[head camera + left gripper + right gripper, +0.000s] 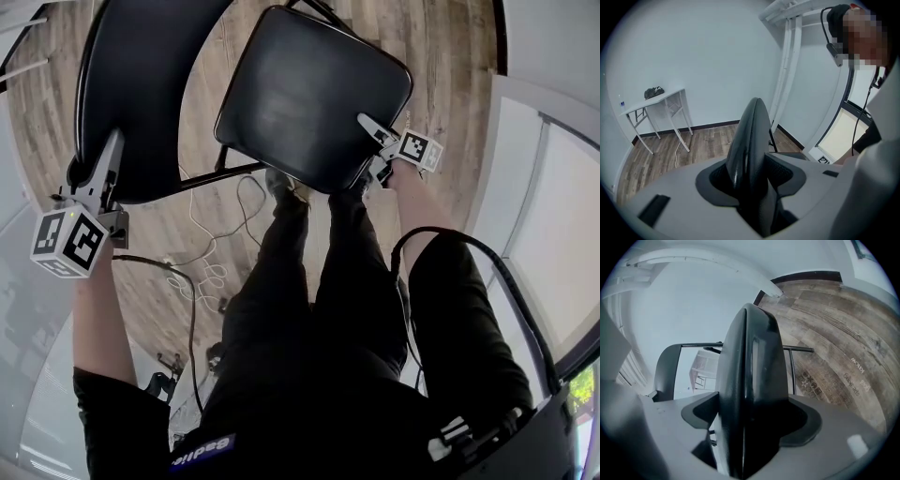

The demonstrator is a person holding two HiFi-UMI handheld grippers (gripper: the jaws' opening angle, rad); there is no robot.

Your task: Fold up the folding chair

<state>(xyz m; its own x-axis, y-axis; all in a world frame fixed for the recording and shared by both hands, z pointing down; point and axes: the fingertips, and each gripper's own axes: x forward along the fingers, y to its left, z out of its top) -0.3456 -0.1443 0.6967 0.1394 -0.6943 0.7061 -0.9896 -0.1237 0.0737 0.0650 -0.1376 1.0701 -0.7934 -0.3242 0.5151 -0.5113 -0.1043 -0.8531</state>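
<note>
A black folding chair stands in front of me on the wood floor. In the head view its curved backrest (141, 94) is at upper left and its padded seat (314, 94) is tilted at upper centre. My left gripper (111, 141) is shut on the backrest's near edge; in the left gripper view that edge (750, 140) is wedged between the jaws. My right gripper (367, 127) holds the seat's right front edge. In the right gripper view the thick seat edge (747, 380) fills the gap, with both jaws against it. The thin frame bars (797, 349) show behind.
My legs (309, 281) stand just below the seat. White and black cables (211, 253) lie on the floor between the chair and me. A white folding table (656, 101) with a dark thing on it stands by the far wall. White wall panels (534, 187) are close on the right.
</note>
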